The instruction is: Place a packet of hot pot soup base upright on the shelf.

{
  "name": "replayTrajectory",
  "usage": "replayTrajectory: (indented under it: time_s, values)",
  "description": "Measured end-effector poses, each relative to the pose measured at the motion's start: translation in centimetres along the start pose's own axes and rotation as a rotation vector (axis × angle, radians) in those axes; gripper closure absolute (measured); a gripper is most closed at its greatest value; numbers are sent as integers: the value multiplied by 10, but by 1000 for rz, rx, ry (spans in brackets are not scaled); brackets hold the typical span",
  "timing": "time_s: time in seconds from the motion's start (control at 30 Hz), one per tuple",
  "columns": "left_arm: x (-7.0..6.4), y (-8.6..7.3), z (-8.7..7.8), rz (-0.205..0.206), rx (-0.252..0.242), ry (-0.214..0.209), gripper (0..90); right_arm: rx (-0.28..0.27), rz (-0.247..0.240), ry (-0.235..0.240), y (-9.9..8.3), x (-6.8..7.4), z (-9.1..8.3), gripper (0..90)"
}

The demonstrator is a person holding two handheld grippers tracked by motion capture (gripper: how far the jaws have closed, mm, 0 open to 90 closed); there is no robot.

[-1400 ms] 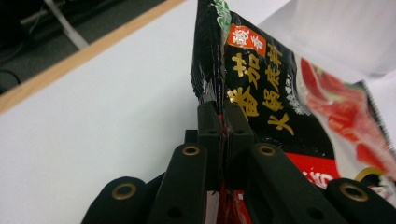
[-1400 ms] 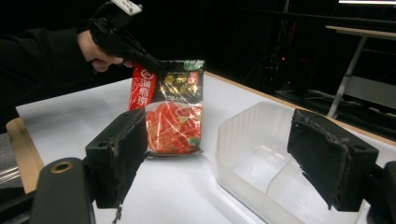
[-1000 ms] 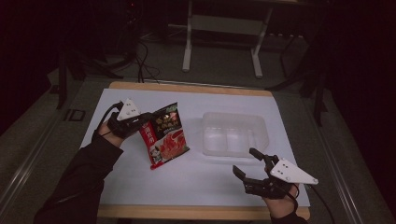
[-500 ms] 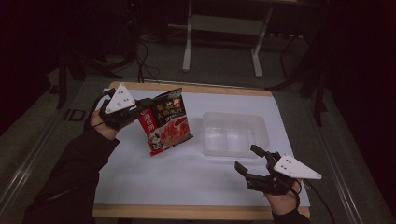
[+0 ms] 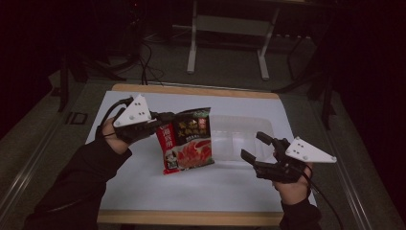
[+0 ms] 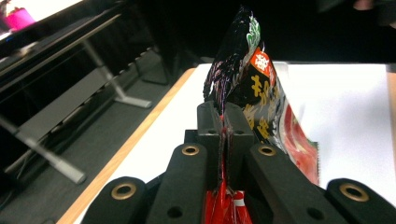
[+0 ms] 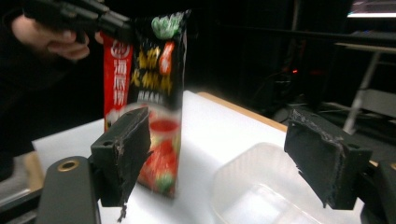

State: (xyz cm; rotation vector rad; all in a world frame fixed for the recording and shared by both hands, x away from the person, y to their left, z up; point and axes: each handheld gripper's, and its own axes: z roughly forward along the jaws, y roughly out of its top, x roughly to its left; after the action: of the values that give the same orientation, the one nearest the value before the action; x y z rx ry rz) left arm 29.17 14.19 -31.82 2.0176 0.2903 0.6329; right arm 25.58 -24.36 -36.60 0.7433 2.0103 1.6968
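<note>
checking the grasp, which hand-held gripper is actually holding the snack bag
The left hand-held gripper: its jaws are clamped on the snack bag's edge, lifting it. The right hand-held gripper is open and empty.

The room is dim, its far side nearly black. A white sheet (image 5: 143,187) covers a table with a wooden edge (image 5: 191,218). Beyond it, on the grey floor (image 5: 225,67), stands a pale metal frame (image 5: 227,28) with two legs, and cables (image 5: 146,52) trail nearby.
</note>
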Motion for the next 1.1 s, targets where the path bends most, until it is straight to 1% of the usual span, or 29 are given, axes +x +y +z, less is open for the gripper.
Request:
replayTrajectory:
  time_s: [0.03, 0.07, 0.1, 0.13, 0.2, 0.23, 0.27, 0.33, 0.37, 0.4, 0.43, 0.47, 0.5, 0.53, 0.57, 0.6, 0.63, 0.67, 0.7, 0.73, 0.77, 0.8, 0.83, 0.87, 0.93, 0.97, 1.0, 1.07, 1.1]
  values:
    - [-3, 2, 2, 8, -4, -12, 881, -3, 8, 12, 2, -1, 3, 223]
    - [-8, 4, 4, 14, -12, -14, 881, -2, 12, 24, 4, -1, 5, 223]
    - [-12, 7, 7, 19, -18, -46, 882, 3, 10, 33, 6, -1, 9, 224]
    - [-16, 9, 9, 28, -22, -49, 881, 13, 10, 41, 8, 0, 13, 223]
    - [-21, 12, 12, 35, -29, -77, 881, 22, 23, 69, 10, 1, 20, 223]
    - [-24, 13, 15, 39, -36, -78, 881, 27, 24, 80, 11, 1, 22, 223]
    - [-26, 14, 17, 38, -39, -101, 881, 31, 25, 95, 12, 2, 25, 224]
    - [-31, 15, 21, 50, -46, -113, 881, 36, 31, 119, 15, 4, 28, 244]
    - [-33, 16, 23, 56, -45, -121, 880, 42, 26, 127, 16, 5, 30, 250]
    - [-35, 16, 24, 54, -51, -123, 880, 46, 24, 132, 17, 5, 31, 278]
    - [-36, 17, 26, 56, -50, -133, 880, 51, 24, 143, 17, 5, 33, 283]
    - [-38, 17, 27, 63, -48, -133, 880, 58, 32, 155, 18, 5, 34, 297]
    - [-39, 18, 29, 59, -53, -140, 880, 62, 35, 157, 18, 5, 35, 359]
    - [-40, 18, 30, 65, -53, -147, 879, 71, 34, 166, 18, 4, 36, 407]
    - [-42, 19, 31, 70, -50, -146, 879, 78, 35, 170, 18, 5, 37, 425]
    - [-42, 19, 33, 66, -53, -156, 879, 86, 32, 182, 18, 5, 38, 485]
    - [-43, 19, 34, 70, -50, -158, 879, 104, 41, 220, 18, 4, 39, 556]
    - [-44, 19, 36, 73, -50, -156, 879, 118, 47, 242, 18, 4, 41, 609]
    - [-44, 19, 37, 71, -50, -163, 878, 133, 46, 252, 18, 4, 42, 661]
    - [-44, 18, 38, 73, -50, -165, 878, 144, 40, 255, 18, 4, 43, 681]
    - [-43, 17, 38, 72, -58, -167, 877, 157, 54, 264, 18, 3, 43, 703]
    - [-43, 17, 37, 73, -61, -171, 877, 159, 72, 280, 18, 2, 42, 721]
    - [-42, 17, 37, 79, -60, -172, 875, 158, 72, 283, 18, 2, 42, 730]
    - [-43, 17, 37, 82, -61, -169, 874, 156, 64, 274, 18, 4, 41, 736]
    - [-42, 17, 37, 81, -62, -173, 869, 155, 73, 268, 19, 6, 40, 745]
    - [-42, 17, 37, 80, -66, -173, 865, 155, 74, 267, 20, 6, 40, 748]
    - [-41, 16, 37, 83, -78, -181, 858, 155, 77, 265, 21, 7, 39, 751]
    - [-38, 13, 39, 64, -100, -189, 815, 151, 75, 253, 24, 8, 37, 754]
    - [-35, 11, 40, 42, -105, -194, 792, 149, 75, 242, 25, 10, 37, 755]
